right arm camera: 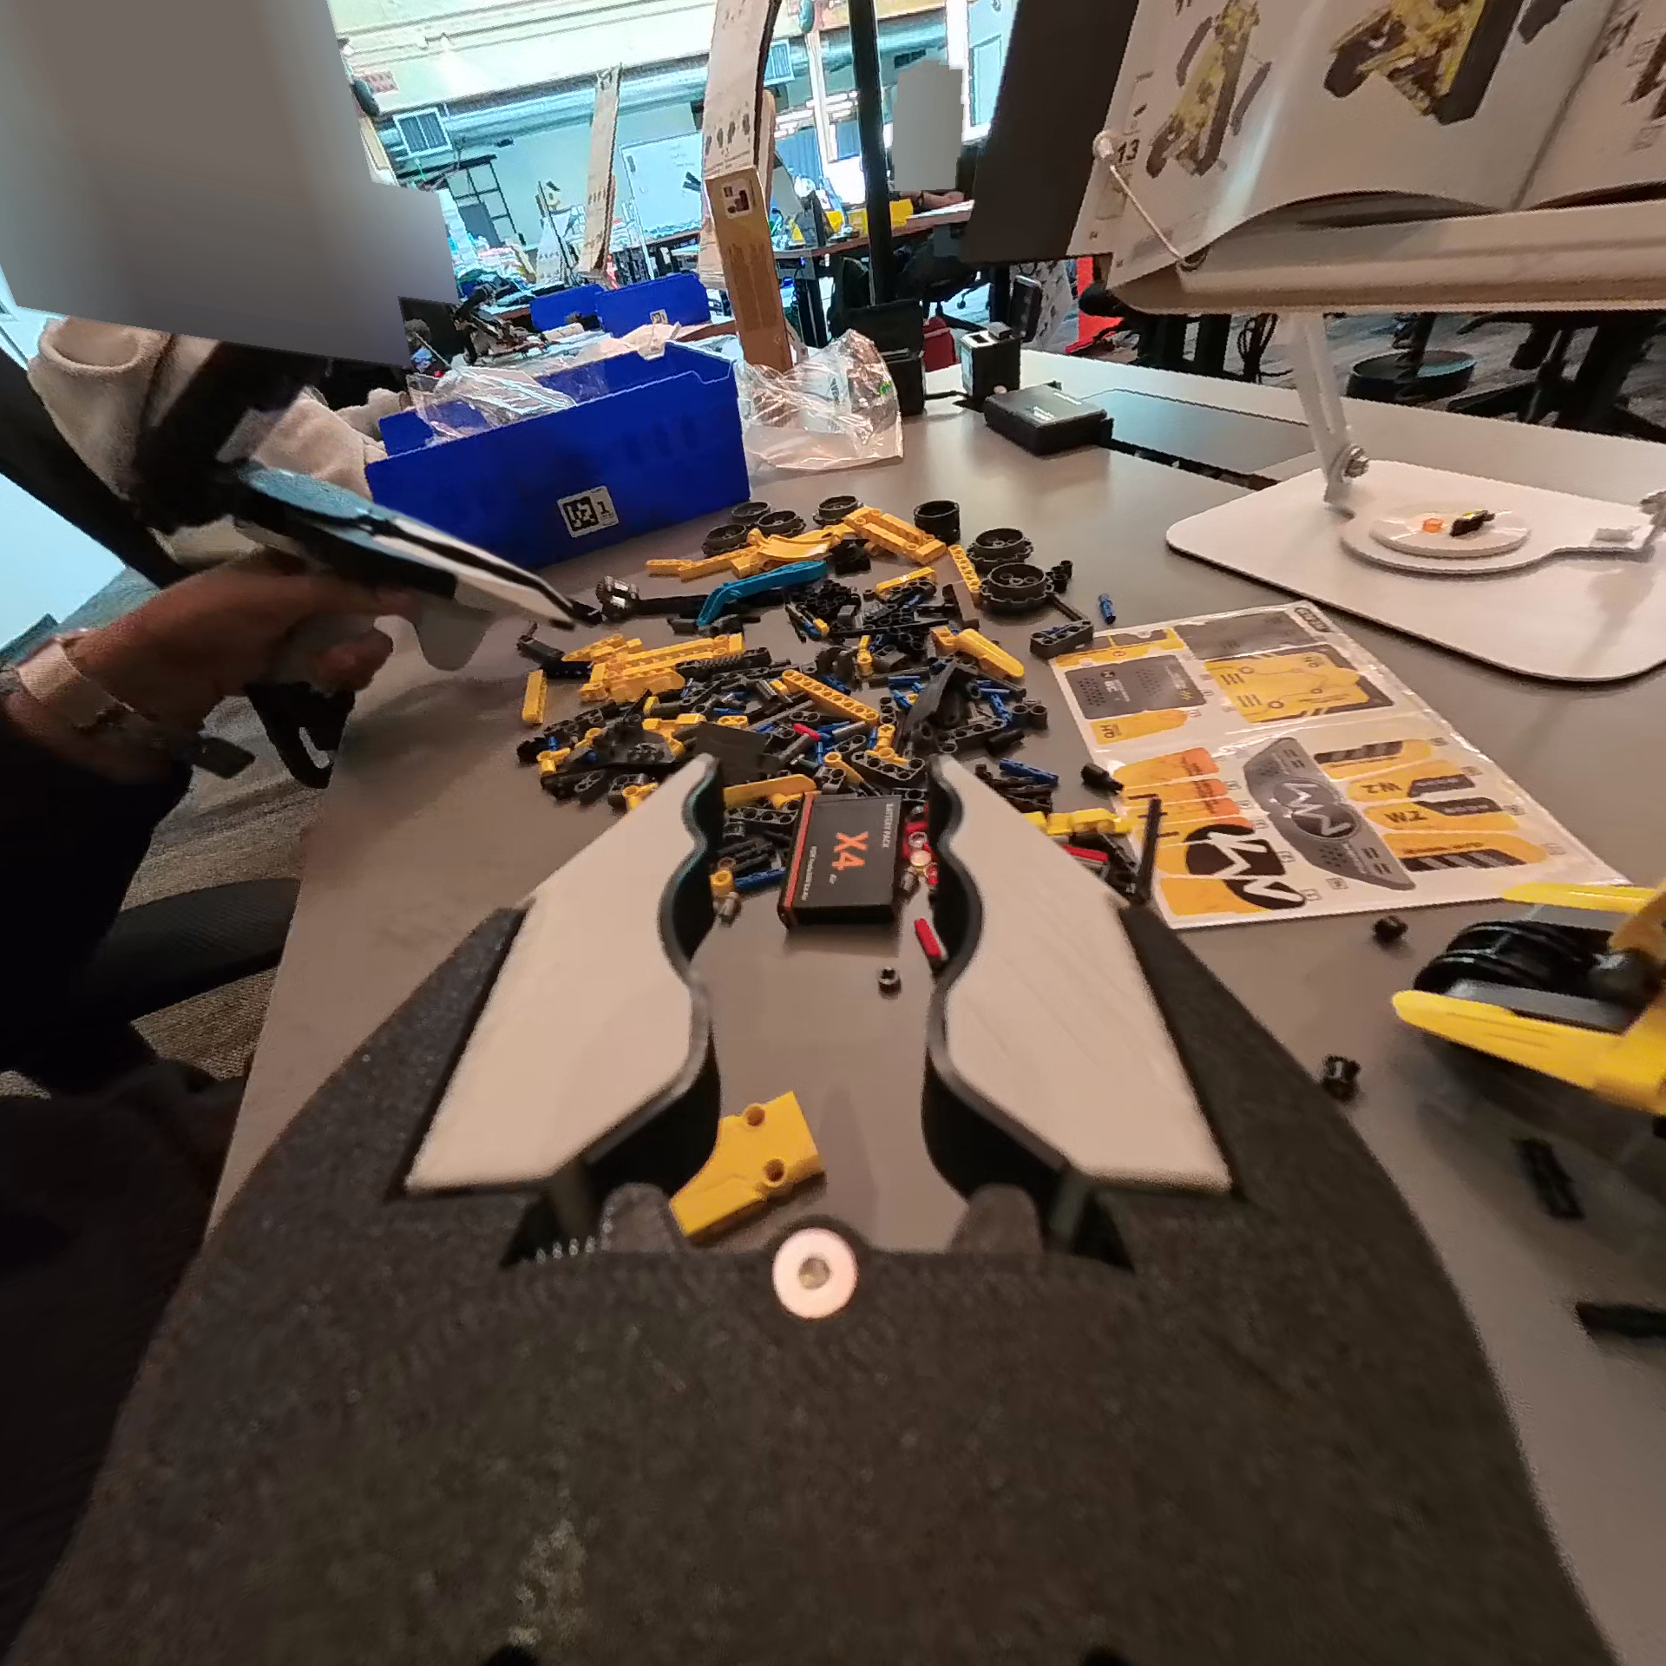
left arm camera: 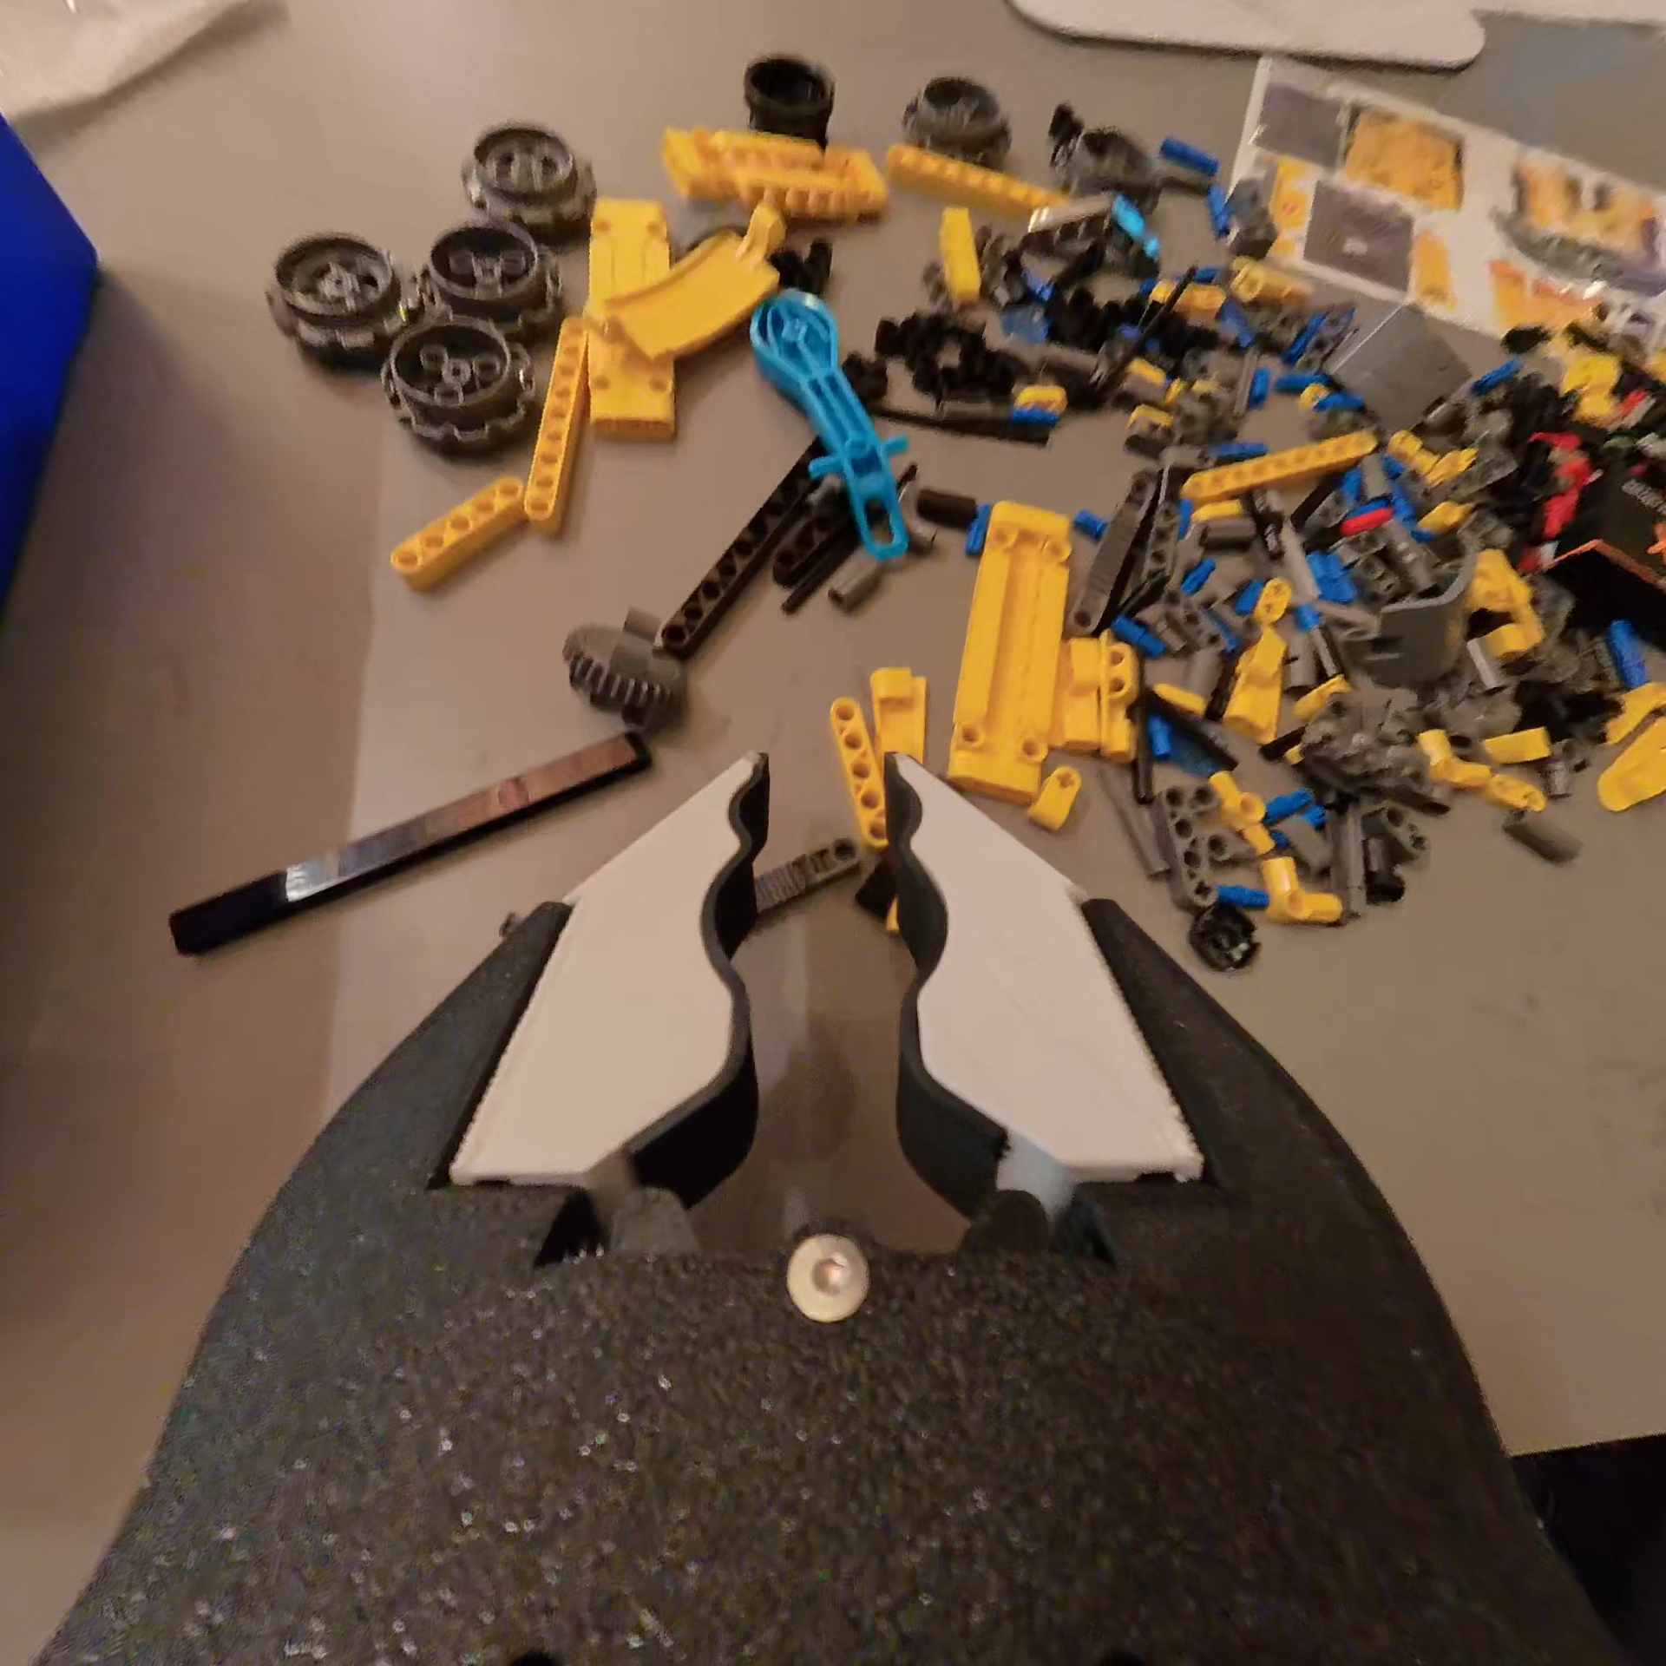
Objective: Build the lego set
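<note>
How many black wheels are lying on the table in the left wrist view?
6: four clustered at the far left, two by the far edge. The parts pile may hide more.

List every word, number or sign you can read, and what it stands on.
Writing is not quoted here; these bear it.
Black box: orange and white print.
Sticker sheet: printed decals.
Blue bin: white tag.
Instruction booklet: page marking.
Left wrist view: too blurred to read.

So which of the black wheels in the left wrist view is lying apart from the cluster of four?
The wheel at the top, standing beside the yellow beams.
</note>
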Motion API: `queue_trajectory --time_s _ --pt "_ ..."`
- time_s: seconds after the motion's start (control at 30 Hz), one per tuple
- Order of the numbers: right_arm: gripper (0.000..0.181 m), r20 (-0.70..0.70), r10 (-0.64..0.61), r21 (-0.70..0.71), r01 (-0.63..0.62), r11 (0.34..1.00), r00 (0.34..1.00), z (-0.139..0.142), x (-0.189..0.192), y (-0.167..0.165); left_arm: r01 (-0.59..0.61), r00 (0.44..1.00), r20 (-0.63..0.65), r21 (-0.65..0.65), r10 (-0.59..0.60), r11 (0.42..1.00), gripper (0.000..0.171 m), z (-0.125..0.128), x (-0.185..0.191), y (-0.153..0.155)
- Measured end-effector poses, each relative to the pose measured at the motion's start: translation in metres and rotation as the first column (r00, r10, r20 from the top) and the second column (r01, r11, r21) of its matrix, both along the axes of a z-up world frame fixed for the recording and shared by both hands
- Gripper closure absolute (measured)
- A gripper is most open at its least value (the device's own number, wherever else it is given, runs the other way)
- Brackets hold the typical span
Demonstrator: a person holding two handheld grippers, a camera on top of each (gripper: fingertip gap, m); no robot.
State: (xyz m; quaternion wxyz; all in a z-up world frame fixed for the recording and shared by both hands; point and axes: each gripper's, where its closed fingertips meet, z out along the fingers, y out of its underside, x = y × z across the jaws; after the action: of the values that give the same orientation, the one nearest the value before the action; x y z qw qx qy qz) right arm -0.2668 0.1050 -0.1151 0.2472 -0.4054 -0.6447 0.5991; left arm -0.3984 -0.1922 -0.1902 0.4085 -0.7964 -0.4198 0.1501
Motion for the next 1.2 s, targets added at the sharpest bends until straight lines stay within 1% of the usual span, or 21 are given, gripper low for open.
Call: queue_trajectory --time_s 0.1,0.17,0.27,0.3,0.37,0.43,0.5,0.57,0.6,0.67,0.7,0.83,0.87,0.9,0.93,0.97,1.0,1.07,1.1,1.13,1.2 --pt "0.137 -0.004 -0.005 0.015 0.005 1.000 1.000 -0.001 -0.001 0.000 0.004 1.000 0.020 -0.058 -0.002 0.998 0.147 -0.014 -0.001 0.000" --pt "0.137 -0.006 -0.015 0.024 0.015 1.000 1.000 -0.002 -0.002 0.002 0.030 0.999 0.033 -0.071 -0.028 0.997 0.147 -0.017 0.000 0.004" --pt "0.137 -0.001 -0.025 0.014 0.025 1.000 1.000 -0.002 -0.003 0.006 0.057 0.998 0.033 -0.123 -0.054 0.991 0.149 -0.021 -0.001 0.005" --pt "0.136 0.000 -0.027 0.006 0.027 1.000 1.000 -0.001 -0.003 0.007 0.060 0.998 0.028 -0.137 -0.057 0.989 0.151 -0.021 -0.002 0.005" --pt "0.137 0.003 -0.028 -0.006 0.028 1.000 1.000 0.000 -0.003 0.008 0.059 0.998 0.017 -0.159 -0.057 0.986 0.165 -0.021 -0.004 0.003" --pt "0.136 0.002 -0.030 -0.008 0.030 1.000 1.000 0.000 -0.004 0.008 0.051 0.999 -0.011 -0.137 -0.053 0.989 0.165 -0.015 -0.004 0.004" --pt "0.136 0.004 -0.032 -0.004 0.032 0.999 0.999 -0.001 -0.004 0.009 0.073 0.995 -0.055 -0.086 -0.078 0.994 0.165 0.000 0.001 0.012" --pt "0.136 0.006 -0.032 -0.002 0.032 0.999 0.999 -0.002 -0.004 0.009 0.147 0.985 -0.091 -0.027 -0.149 0.989 0.165 0.018 0.016 0.030" --pt "0.136 0.009 -0.032 -0.001 0.032 0.999 0.999 -0.003 -0.004 0.009 0.209 0.973 -0.105 0.006 -0.207 0.978 0.165 0.027 0.029 0.045" --pt "0.137 0.014 -0.034 0.005 0.034 0.999 0.999 -0.004 -0.005 0.010 0.370 0.924 -0.128 0.069 -0.360 0.926 0.165 0.039 0.064 0.085" --pt "0.137 0.014 -0.036 0.009 0.036 0.999 0.999 -0.005 -0.006 0.011 0.443 0.892 -0.140 0.079 -0.430 0.893 0.165 0.039 0.082 0.105" --pt "0.137 -0.025 -0.080 0.041 0.081 0.996 0.997 0.003 -0.007 0.023 0.625 0.767 -0.194 0.017 -0.611 0.780 0.165 0.023 0.145 0.178" --pt "0.136 -0.050 -0.103 0.052 0.105 0.993 0.993 0.008 -0.008 0.029 0.669 0.733 -0.198 0.043 -0.651 0.742 0.165 0.021 0.162 0.195" --pt "0.136 -0.076 -0.127 0.056 0.131 0.990 0.989 0.014 -0.008 0.035 0.719 0.691 -0.177 0.072 -0.701 0.691 0.165 0.022 0.180 0.209" --pt "0.136 -0.101 -0.146 0.046 0.151 0.987 0.984 0.021 -0.006 0.039 0.762 0.647 -0.170 0.144 -0.743 0.631 0.165 0.029 0.198 0.221" --pt "0.137 -0.120 -0.155 0.025 0.159 0.987 0.981 0.026 -0.005 0.043 0.775 0.625 -0.154 0.239 -0.765 0.585 0.165 0.039 0.211 0.230" --pt "0.137 -0.129 -0.153 -0.001 0.154 0.988 0.980 0.030 -0.002 0.043 0.763 0.615 -0.112 0.335 -0.781 0.553 0.165 0.047 0.219 0.238" --pt "0.136 -0.134 -0.118 -0.047 0.112 0.993 0.984 0.034 0.002 0.041 0.716 0.561 0.006 0.498 -0.828 0.489 0.165 0.056 0.232 0.248" --pt "0.136 -0.147 -0.086 -0.067 0.077 0.995 0.985 0.038 0.006 0.038 0.675 0.555 0.052 0.554 -0.830 0.486 0.165 0.057 0.231 0.252" --pt "0.136 -0.172 -0.034 -0.082 0.020 0.996 0.984 0.044 0.012 0.032 0.633 0.565 0.086 0.593 -0.820 0.498 0.165 0.058 0.225 0.255" --pt "0.137 -0.201 0.150 -0.065 -0.166 0.984 0.968 0.049 0.028 0.007 0.541 0.602 0.121 0.666 -0.789 0.515 0.165 0.060 0.211 0.255"
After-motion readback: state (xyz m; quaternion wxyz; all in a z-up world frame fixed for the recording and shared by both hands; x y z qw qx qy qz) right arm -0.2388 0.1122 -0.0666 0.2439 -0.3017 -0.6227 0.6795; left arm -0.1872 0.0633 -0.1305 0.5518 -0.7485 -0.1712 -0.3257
